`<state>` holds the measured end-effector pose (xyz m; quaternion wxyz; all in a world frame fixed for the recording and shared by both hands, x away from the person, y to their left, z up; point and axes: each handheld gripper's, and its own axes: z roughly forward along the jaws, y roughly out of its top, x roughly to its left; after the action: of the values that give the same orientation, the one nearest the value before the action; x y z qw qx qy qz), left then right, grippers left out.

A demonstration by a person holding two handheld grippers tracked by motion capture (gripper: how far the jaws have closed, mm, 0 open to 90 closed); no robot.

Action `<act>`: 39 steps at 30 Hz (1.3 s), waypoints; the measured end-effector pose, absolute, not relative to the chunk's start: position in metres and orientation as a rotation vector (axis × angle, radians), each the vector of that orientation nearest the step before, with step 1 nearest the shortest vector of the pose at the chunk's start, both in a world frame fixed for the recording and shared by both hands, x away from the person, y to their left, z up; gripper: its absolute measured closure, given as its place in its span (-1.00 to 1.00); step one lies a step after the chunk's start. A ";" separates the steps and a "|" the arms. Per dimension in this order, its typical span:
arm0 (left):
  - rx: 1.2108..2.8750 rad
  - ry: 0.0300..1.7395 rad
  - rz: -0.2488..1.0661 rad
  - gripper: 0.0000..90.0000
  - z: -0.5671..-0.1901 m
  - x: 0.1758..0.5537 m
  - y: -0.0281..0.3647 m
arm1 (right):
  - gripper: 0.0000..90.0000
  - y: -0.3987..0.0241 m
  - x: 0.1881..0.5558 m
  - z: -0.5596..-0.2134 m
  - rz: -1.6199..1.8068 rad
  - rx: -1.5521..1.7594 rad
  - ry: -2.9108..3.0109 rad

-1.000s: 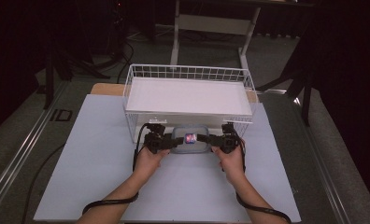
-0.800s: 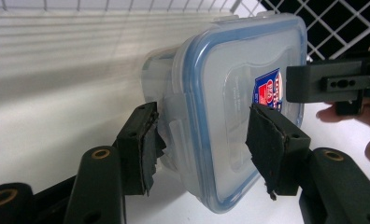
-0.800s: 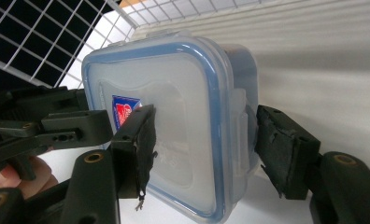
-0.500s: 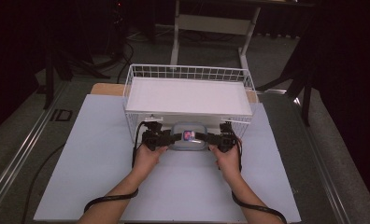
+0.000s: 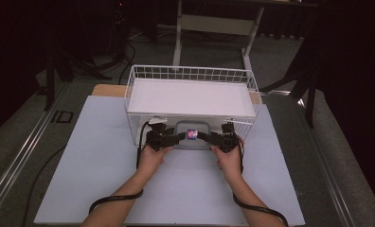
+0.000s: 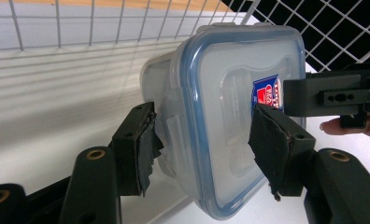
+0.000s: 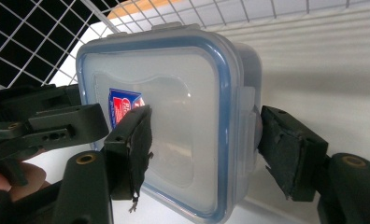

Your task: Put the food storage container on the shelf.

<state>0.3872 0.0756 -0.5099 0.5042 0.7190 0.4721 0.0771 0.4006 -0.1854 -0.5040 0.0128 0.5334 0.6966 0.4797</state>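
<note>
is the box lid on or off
On: the blue-rimmed lid sits flush on the box, and its side flap lies folded down.

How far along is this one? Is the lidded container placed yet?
Done: the lid sits closed on the container, which is at the wire basket's near wall. In hand: the left gripper and right gripper both straddle it, and the right's jaws have just been opening. Left: probably letting go and withdrawing.

The container (image 5: 192,135) label's print is too small to read — its base is hidden beneath the lid.
</note>
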 end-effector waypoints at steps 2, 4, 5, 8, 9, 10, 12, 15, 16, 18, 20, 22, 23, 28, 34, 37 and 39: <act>1.730 1.144 0.187 -0.05 -0.510 0.387 0.076 | -0.23 -0.185 0.400 -0.503 1.486 1.662 2.170; 1.724 1.153 0.187 -0.05 -0.510 0.388 0.076 | -0.26 -0.185 0.401 -0.503 1.478 1.660 2.170; 1.719 1.157 0.193 -0.05 -0.510 0.389 0.077 | -0.30 -0.186 0.402 -0.502 1.484 1.673 2.164; 1.723 1.155 0.210 -0.11 -0.510 0.391 0.081 | -0.35 -0.188 0.408 -0.506 1.467 1.595 2.160; 1.730 1.145 0.215 -0.11 -0.510 0.392 0.082 | -0.35 -0.186 0.404 -0.502 1.461 1.684 2.167; 1.727 1.153 0.208 -0.11 -0.510 0.392 0.082 | -0.34 -0.185 0.404 -0.503 1.461 1.674 2.164; 1.734 1.155 0.233 -0.11 -0.510 0.392 0.083 | -0.34 -0.185 0.403 -0.503 1.465 1.663 2.160; 1.708 1.161 0.246 -0.14 -0.508 0.385 0.081 | -0.34 -0.181 0.395 -0.500 1.417 1.651 2.164; 1.706 1.144 0.238 -0.15 -0.507 0.382 0.081 | -0.34 -0.181 0.395 -0.500 1.418 1.603 2.168; 1.719 1.100 0.237 -0.18 -0.507 0.378 0.084 | -0.34 -0.182 0.390 -0.500 1.399 1.507 2.151; 1.722 1.082 0.245 -0.25 -0.506 0.371 0.086 | -0.33 -0.184 0.386 -0.499 1.388 1.463 2.143; 1.720 1.062 0.241 -0.33 -0.506 0.365 0.089 | -0.32 -0.185 0.380 -0.496 1.378 1.448 2.129; 1.719 1.056 0.236 -0.35 -0.507 0.363 0.090 | -0.27 -0.186 0.377 -0.495 1.373 1.438 2.129; 1.734 1.001 0.323 -0.72 -0.502 0.344 0.093 | -0.24 -0.182 0.365 -0.494 1.364 1.380 2.155; 1.784 0.919 0.352 -0.96 -0.492 0.321 0.100 | -0.02 -0.174 0.357 -0.497 1.357 1.337 2.197; 1.787 0.901 0.349 -0.96 -0.487 0.308 0.105 | 0.30 -0.169 0.354 -0.499 1.328 1.314 2.228; 1.781 0.895 0.349 -0.96 -0.486 0.300 0.109 | 0.69 -0.167 0.353 -0.500 1.326 1.303 2.240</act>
<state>0.3002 0.1087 -0.4862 0.5304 0.7462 0.3749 0.1463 0.3532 -0.1667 -0.5002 0.1149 0.4448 0.7644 0.4524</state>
